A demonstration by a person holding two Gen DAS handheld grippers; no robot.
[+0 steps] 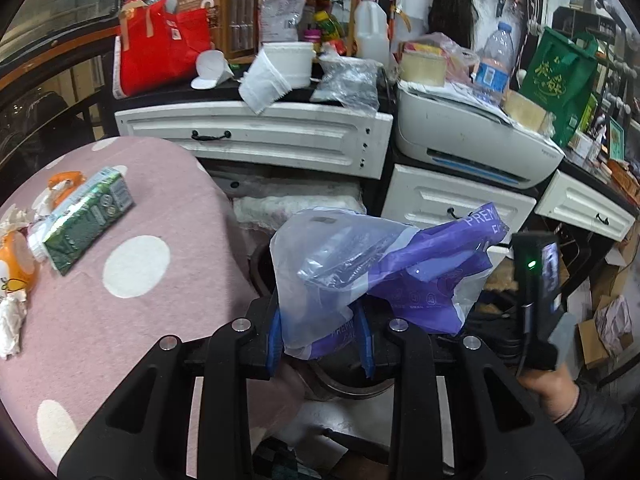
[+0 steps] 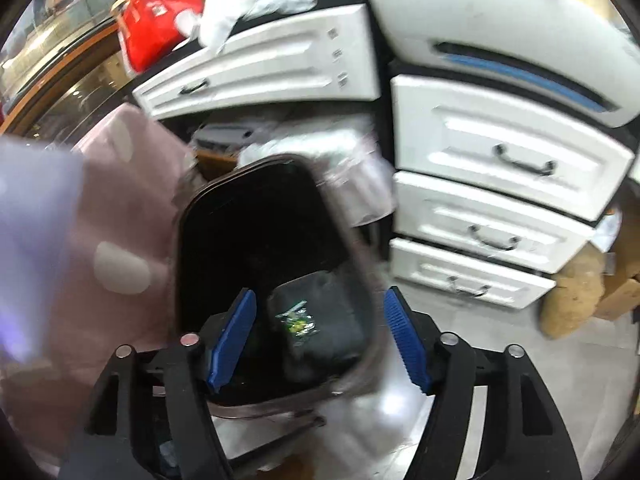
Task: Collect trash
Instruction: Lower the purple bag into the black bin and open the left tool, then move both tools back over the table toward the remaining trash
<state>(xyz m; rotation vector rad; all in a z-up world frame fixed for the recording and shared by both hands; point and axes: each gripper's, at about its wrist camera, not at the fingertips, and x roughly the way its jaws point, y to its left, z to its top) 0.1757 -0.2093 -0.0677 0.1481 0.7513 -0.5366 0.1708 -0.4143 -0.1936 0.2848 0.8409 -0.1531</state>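
Left claw [image 1: 320, 336] is clamped on a crumpled purple-and-clear plastic bag [image 1: 380, 264], held above the dark bin [image 2: 264, 264]. Right claw [image 2: 316, 340] is spread wide over the bin mouth, nothing between the pads. Bag should be carried fully over the opening before release. More trash, a green carton [image 1: 88, 220] included, is left on the dotted pink desk [image 1: 132, 312].

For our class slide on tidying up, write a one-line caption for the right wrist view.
Open right tongs hover above a black bin beside white drawers.
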